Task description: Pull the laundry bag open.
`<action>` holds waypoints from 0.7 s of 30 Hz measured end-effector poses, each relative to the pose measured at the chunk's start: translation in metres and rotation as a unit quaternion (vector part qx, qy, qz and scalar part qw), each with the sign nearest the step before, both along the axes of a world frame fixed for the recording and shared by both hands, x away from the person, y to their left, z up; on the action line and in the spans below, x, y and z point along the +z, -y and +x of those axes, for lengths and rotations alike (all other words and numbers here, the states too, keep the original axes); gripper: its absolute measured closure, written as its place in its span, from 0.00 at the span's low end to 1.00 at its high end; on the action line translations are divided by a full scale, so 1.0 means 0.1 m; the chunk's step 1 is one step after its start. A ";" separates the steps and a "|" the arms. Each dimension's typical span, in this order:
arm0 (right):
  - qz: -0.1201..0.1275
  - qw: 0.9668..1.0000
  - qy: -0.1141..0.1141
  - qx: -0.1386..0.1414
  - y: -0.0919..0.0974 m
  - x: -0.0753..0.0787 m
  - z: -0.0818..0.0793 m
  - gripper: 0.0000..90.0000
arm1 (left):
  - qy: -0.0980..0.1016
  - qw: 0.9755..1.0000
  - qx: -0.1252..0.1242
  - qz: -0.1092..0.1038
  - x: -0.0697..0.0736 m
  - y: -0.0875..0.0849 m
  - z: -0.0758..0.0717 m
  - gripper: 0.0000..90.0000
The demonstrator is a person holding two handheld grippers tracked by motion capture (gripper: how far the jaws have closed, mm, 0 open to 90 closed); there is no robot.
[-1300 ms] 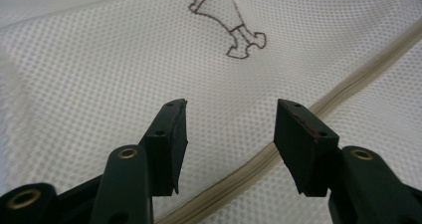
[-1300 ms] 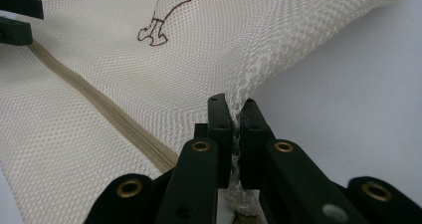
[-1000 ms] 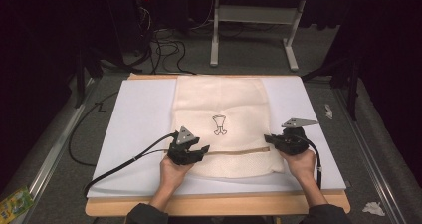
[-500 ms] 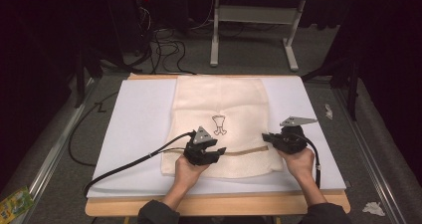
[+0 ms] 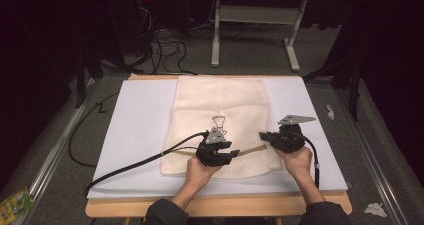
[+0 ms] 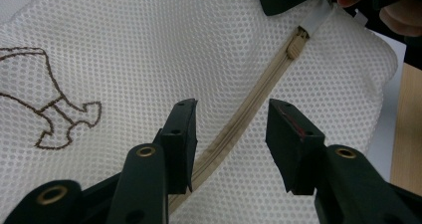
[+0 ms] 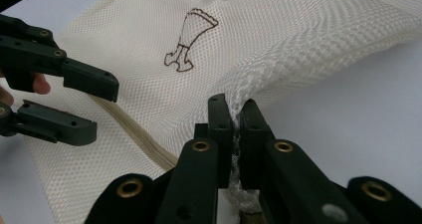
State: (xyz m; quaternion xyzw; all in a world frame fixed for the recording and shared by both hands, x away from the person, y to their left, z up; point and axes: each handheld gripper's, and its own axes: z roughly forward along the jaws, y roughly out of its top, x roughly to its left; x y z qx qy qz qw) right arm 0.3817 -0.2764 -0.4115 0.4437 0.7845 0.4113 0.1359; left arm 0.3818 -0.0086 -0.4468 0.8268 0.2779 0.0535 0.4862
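Sliding toward three o'clock along the zipper (image 6: 234,129) of the mesh bag (image 5: 220,105) on the tabletop (image 5: 135,135), the left gripper (image 5: 231,154) narrows its spread jaws astride it, nearing the slider (image 6: 296,44), while the right gripper (image 7: 235,119) pinches the bag's corner

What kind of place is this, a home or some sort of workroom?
Probably a lab or recording workroom, not a home. A white board covers a plain wooden table, loose cables lie on the grey floor, and a bare metal desk frame stands behind in the dark.
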 end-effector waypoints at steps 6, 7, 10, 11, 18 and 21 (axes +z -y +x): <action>0.002 1.000 -0.002 0.002 -0.04 0.01 0.01 0.98 | 0.002 1.000 -0.009 0.010 -0.02 0.08 -0.02 0.63; 0.002 1.000 -0.002 0.002 -0.04 0.01 0.01 0.98 | 0.003 1.000 -0.011 0.011 -0.02 0.10 -0.03 0.63; 0.002 1.000 -0.001 0.003 -0.06 0.01 0.01 0.98 | 0.003 1.000 -0.019 0.011 0.00 0.19 -0.04 0.64; 0.002 1.000 -0.001 0.003 -0.06 0.01 0.01 0.98 | 0.004 1.000 -0.022 0.011 0.00 0.21 -0.04 0.64; 0.005 1.000 0.000 0.005 -0.07 0.01 0.01 0.98 | 0.008 0.999 -0.045 0.012 0.05 0.43 -0.07 0.67; 0.006 1.000 0.000 0.005 -0.07 0.01 0.01 0.98 | 0.001 0.999 -0.045 0.002 0.04 0.47 -0.05 0.68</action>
